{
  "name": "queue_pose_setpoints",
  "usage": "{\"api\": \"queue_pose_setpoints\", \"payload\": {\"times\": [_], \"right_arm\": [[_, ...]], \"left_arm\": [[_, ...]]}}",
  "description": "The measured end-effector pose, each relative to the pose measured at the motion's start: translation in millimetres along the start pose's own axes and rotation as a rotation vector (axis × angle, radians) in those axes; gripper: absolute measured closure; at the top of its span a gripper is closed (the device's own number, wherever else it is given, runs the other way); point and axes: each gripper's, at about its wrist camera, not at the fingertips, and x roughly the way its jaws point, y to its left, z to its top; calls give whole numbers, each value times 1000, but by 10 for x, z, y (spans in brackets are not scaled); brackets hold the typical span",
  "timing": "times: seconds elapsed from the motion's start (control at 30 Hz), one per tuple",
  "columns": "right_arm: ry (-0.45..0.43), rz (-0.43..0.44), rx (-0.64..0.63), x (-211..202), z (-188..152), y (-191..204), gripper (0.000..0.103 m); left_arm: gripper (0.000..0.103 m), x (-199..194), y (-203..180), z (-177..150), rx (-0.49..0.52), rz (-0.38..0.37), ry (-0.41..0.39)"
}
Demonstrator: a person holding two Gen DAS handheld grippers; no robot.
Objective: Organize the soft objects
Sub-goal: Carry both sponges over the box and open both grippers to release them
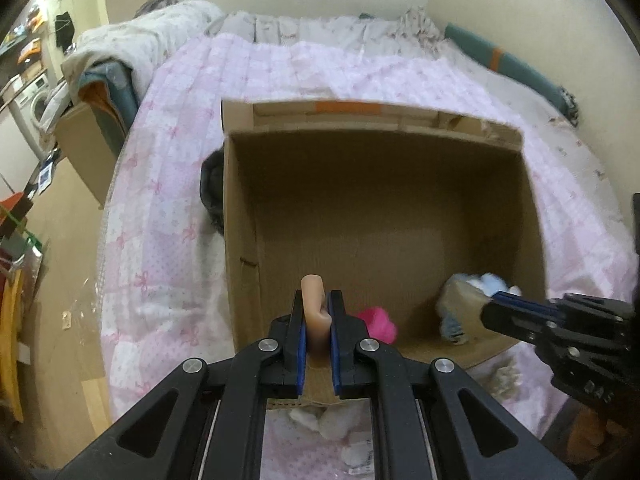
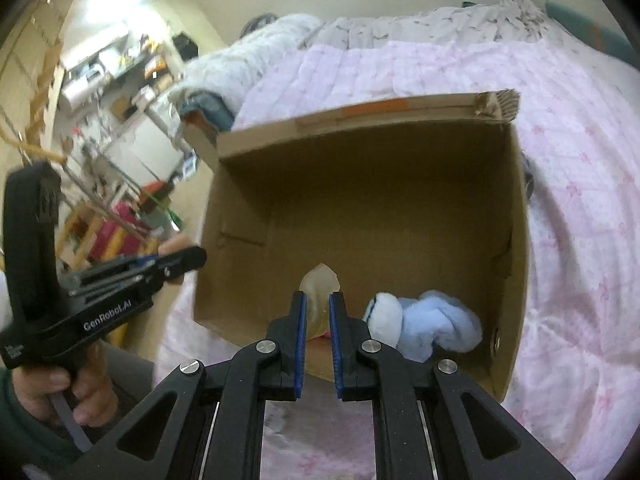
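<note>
An open cardboard box [image 1: 384, 152] sits on a bed with a pink quilt [image 1: 168, 208]. My left gripper [image 1: 318, 300] is shut on a peach soft toy [image 1: 314, 292], held over the box's near edge. My right gripper [image 2: 318, 300] is shut on a pale translucent yellowish soft object [image 2: 320, 280], also over the near edge of the box [image 2: 360, 132]. Inside the box lie a blue and white plush [image 2: 424, 322], which also shows in the left wrist view [image 1: 472, 292], and a pink plush [image 1: 378, 322]. The right gripper shows in the left wrist view [image 1: 496, 300], the left gripper in the right wrist view [image 2: 192, 262].
A dark soft object [image 1: 212, 188] lies against the box's left outer wall. White fluffy items [image 1: 332, 420] lie on the quilt below my left gripper. Grey bedding [image 1: 152, 36] is piled at the bed's head. Cluttered floor and shelves [image 2: 120, 80] lie to the left.
</note>
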Motion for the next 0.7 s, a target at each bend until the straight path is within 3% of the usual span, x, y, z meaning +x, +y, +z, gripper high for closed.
{"api": "queue_pose_setpoints", "payload": {"times": [0.13,0.7], "right_arm": [[36,-28,-22,123,-31,21,90],[30,-44,-11,170,-15,-38,90]], "left_arm": [[94,87,27,-56,-23,30,17],[94,132,-81,-89,-10,2,19]]}}
